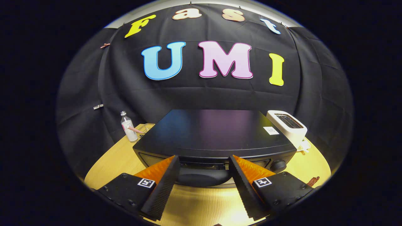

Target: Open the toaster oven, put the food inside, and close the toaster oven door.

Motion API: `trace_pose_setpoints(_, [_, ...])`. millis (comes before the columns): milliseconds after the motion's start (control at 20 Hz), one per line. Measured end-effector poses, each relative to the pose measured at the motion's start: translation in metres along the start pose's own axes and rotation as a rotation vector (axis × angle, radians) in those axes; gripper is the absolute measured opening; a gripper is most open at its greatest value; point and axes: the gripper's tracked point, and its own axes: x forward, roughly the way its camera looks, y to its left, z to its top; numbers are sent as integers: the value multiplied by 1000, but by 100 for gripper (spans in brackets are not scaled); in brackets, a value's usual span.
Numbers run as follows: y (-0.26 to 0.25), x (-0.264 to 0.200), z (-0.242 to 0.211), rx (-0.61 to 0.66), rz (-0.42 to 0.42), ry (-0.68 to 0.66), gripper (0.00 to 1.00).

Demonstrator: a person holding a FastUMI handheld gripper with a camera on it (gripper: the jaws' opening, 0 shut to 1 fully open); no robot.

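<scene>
My jaws stand apart, one on each side of the oven door handle (203, 176), lined up, I judge, to grip it and pull the door down; just beyond sits the toaster oven (213, 135) on the wooden surface (201, 201), door closed; farther off, a bottle (128, 126) left, a white toaster (287, 124) right.

Gripper (203, 160): ribbed fingers; square tags
</scene>
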Motion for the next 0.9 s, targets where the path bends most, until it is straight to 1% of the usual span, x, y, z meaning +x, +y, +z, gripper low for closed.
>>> trace_pose_setpoints(200, [1,-12,-7,0,8,-2,98])
trace_pose_setpoints(500, [4,-43,-31,5,24,21,98])
trace_pose_setpoints(700, [8,-50,-50,-7,31,49,97])
trace_pose_setpoints(750, [8,-55,-53,-21,33,41,99])
trace_pose_setpoints(900, [9,-66,-66,-64,32,45,99])
